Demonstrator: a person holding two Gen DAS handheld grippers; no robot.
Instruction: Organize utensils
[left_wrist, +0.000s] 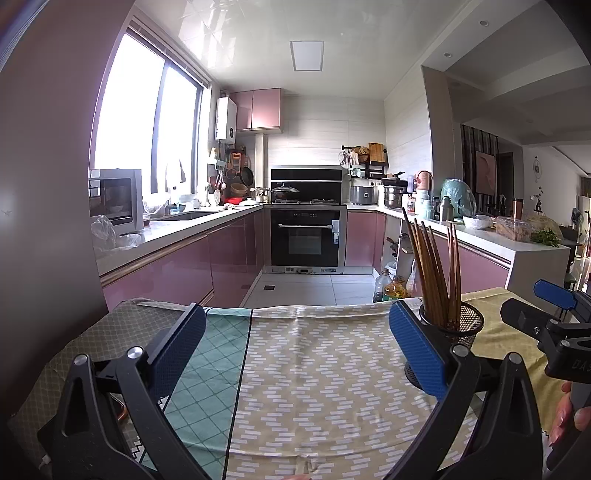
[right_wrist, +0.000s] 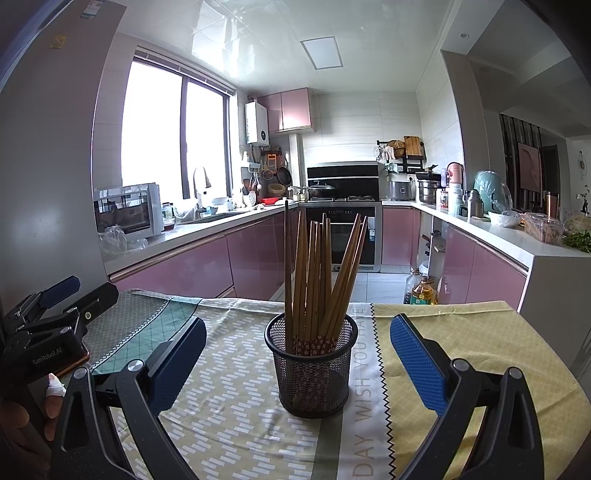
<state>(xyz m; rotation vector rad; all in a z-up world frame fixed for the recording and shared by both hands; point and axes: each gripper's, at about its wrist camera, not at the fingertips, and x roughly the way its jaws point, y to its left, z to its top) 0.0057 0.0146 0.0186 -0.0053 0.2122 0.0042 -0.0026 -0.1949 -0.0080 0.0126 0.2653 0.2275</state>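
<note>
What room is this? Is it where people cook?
Yes, it looks like a home kitchen: there's a built-in oven under a stove, a sink by the window, and chopsticks on the table.

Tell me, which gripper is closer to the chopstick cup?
Right. The right gripper faces the cup between its open jaws; the left gripper sits off to the cup's left.

Both wrist views looked low across the table toward the kitchen; right view faced the chopstick holder closely, left view caught it at right.
</note>
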